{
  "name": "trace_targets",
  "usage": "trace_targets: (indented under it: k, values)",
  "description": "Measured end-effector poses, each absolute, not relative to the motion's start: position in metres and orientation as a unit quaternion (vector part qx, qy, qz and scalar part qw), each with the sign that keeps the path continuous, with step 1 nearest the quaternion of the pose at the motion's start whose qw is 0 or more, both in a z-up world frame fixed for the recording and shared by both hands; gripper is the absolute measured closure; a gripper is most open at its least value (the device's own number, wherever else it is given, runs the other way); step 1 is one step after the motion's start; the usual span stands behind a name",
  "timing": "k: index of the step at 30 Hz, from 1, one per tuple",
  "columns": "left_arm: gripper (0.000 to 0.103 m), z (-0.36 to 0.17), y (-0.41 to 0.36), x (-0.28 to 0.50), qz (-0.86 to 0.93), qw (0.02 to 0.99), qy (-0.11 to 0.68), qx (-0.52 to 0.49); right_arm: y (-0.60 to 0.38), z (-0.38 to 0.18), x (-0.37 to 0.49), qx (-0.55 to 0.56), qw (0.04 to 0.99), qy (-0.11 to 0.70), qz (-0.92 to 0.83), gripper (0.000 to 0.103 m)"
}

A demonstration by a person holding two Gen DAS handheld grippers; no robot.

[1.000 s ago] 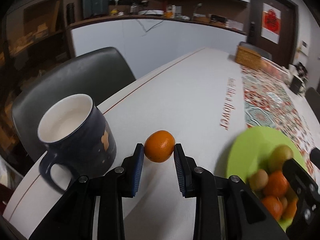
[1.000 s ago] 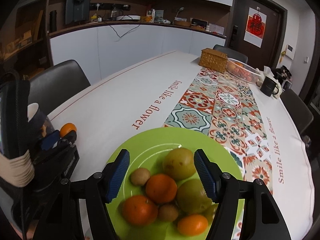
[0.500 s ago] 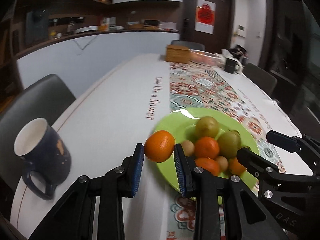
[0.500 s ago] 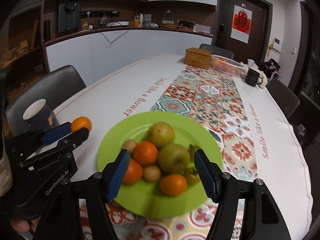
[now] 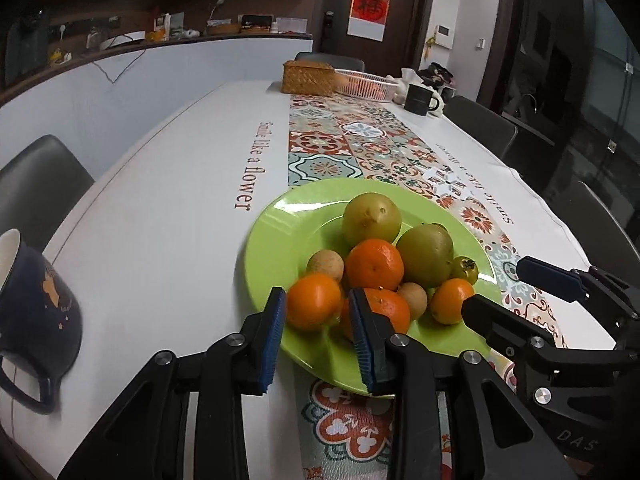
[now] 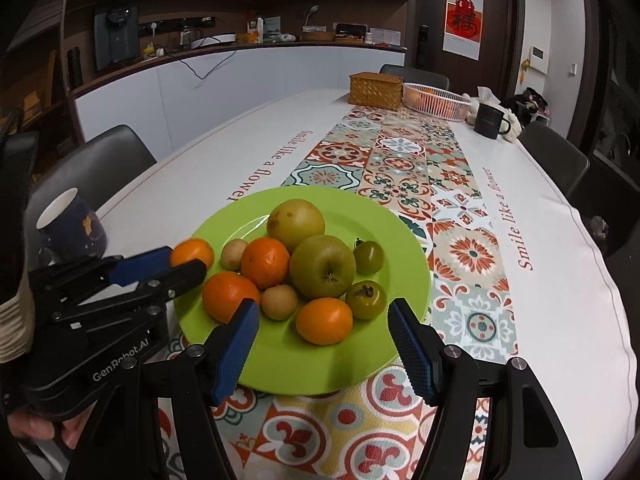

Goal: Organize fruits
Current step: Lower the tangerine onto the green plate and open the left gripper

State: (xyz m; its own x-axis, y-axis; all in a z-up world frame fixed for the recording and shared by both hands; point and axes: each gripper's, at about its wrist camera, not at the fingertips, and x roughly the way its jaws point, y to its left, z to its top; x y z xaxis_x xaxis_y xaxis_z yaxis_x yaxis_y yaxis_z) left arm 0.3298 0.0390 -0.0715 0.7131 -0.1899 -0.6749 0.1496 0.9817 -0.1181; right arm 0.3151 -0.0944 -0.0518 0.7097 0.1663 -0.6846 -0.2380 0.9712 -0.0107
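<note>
- Left tongs (image 5: 318, 322): the jaws are opening, with a mandarin (image 5: 315, 306) between the blue pads. The left pad sits against the fruit's side; whether the right pad presses on it cannot be told from the left wrist view.
- Position of the mandarin: it lies directly ahead of the left tongs, between their tips, over the near left rim of the green plate (image 5: 276, 236). In the right wrist view it shows at that same rim, beside the fruit pile, not yet among it.
- Judgement: the release onto the plate appears under way. The fruit is round, so no long axis governs the set-down; rolling off the sloped rim toward the table (image 5: 160, 216) is the risk.
- Right tongs (image 6: 324, 346): jaws stand wide apart, holding nothing, hovering over the near edge of the plate just short of the nearest orange fruit (image 6: 324, 320).
- The left tongs are the nearer to the mandarin; the right tongs stand apart from it, across the pile.
- Plate contents beyond: several mandarins, two large green fruits (image 6: 322, 267), small brown fruits and small green persimmons, heaped touching.
- Farther left on the table: a dark blue mug (image 5: 34, 300), well apart from the plate.
</note>
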Motion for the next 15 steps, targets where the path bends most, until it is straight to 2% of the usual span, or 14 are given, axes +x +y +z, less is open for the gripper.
trace_targets:
  k: [2,12,15]
  values:
    - [0.060,-0.070,0.037,0.329,-0.093,0.925,0.367,-0.024,-0.095,-0.053,0.315,-0.047,0.924,0.364,0.109,0.035]
    - [0.053,-0.047,0.033,0.305,-0.068,0.932,0.355,0.001,-0.104,-0.047,0.300,-0.033,0.925,0.364,0.103,0.035]
    - [0.047,-0.036,0.033,0.291,-0.056,0.935,0.351,0.005,-0.109,-0.040,0.290,-0.028,0.928,0.358,0.100,0.035]
